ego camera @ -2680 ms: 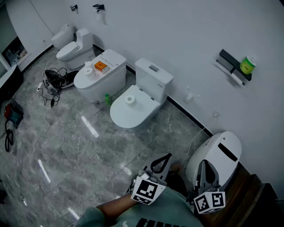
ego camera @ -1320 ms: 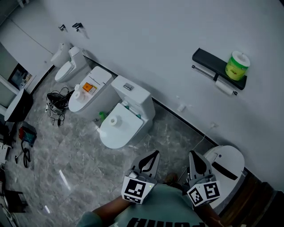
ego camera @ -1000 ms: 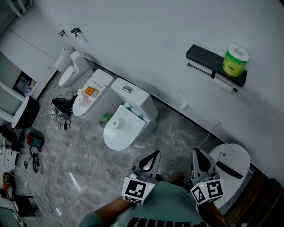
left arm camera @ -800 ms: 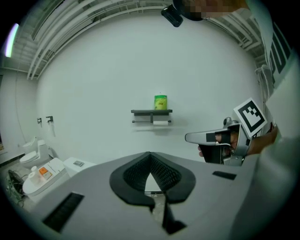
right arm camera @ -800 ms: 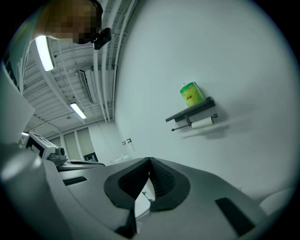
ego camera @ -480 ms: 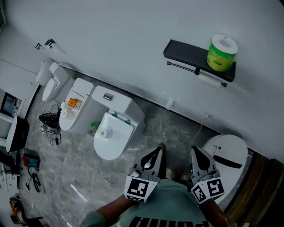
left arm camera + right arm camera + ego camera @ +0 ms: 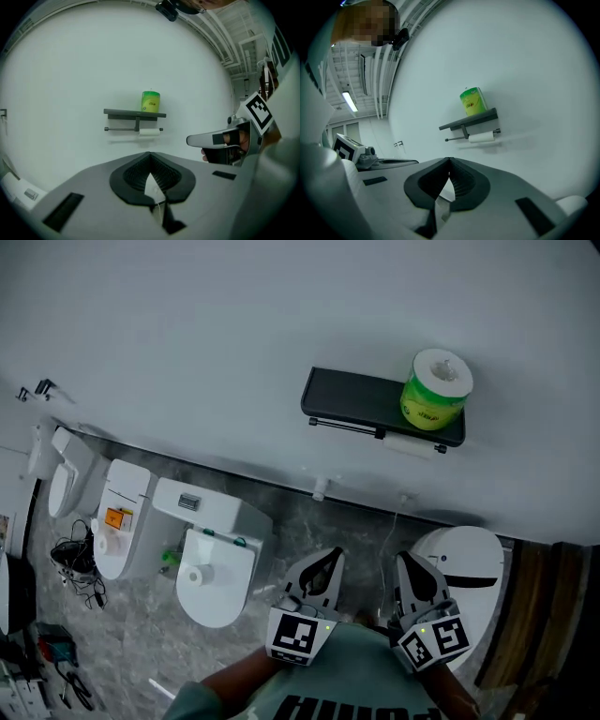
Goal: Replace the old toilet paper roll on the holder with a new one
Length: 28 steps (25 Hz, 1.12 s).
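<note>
Left hand-held gripper and right hand-held gripper both closed, empty; wall shelf now sits centred, unlike a second ago; old roll on holder beneath, new roll atop; approach under way, swap not begun

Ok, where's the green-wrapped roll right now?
Head view, upper right: the green-wrapped roll stands on the right end of the dark wall shelf, just above the white roll on the bar beneath.
</note>
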{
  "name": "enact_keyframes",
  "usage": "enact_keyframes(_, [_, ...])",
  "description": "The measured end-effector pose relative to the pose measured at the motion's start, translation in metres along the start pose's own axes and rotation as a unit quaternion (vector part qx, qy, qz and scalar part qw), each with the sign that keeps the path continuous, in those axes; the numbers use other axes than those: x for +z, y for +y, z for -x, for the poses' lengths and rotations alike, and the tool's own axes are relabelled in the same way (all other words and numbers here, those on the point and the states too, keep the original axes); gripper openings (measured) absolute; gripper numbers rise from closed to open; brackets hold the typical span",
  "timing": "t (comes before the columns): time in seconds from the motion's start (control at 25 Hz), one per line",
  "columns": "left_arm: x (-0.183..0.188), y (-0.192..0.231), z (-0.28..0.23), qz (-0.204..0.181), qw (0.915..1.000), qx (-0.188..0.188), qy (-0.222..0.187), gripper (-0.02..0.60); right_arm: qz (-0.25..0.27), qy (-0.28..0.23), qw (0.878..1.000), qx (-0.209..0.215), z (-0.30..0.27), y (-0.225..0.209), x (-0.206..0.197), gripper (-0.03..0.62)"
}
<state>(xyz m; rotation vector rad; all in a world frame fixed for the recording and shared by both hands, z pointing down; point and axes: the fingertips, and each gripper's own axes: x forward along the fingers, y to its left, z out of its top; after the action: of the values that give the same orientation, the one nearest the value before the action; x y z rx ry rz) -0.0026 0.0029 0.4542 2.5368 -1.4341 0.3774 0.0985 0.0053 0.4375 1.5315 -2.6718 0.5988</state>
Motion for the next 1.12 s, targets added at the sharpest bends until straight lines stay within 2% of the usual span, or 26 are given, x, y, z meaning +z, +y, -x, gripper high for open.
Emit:
enact_keyframes(0.52, [0.019,0.056,-0.025,-0.008,0.9975,-0.067,-0.020,0.003,-0.016,-0.017,0.998,-0.065,-0.047,0.007,0.020,0.008])
enact_keyframes(0.84, [0.018,0.083,-0.029,0.000,0.9969,-0.074,-0.027,0.005,-0.020,-0.022,0.995,-0.092,-0.066,0.010,0.021,0.008])
enact_keyframes(1.12, [0.014,0.093,-0.043,0.007,0.9974,-0.067,-0.023,0.005,-0.064,-0.023,0.995,-0.078,-0.082,-0.008,0.016,0.008])
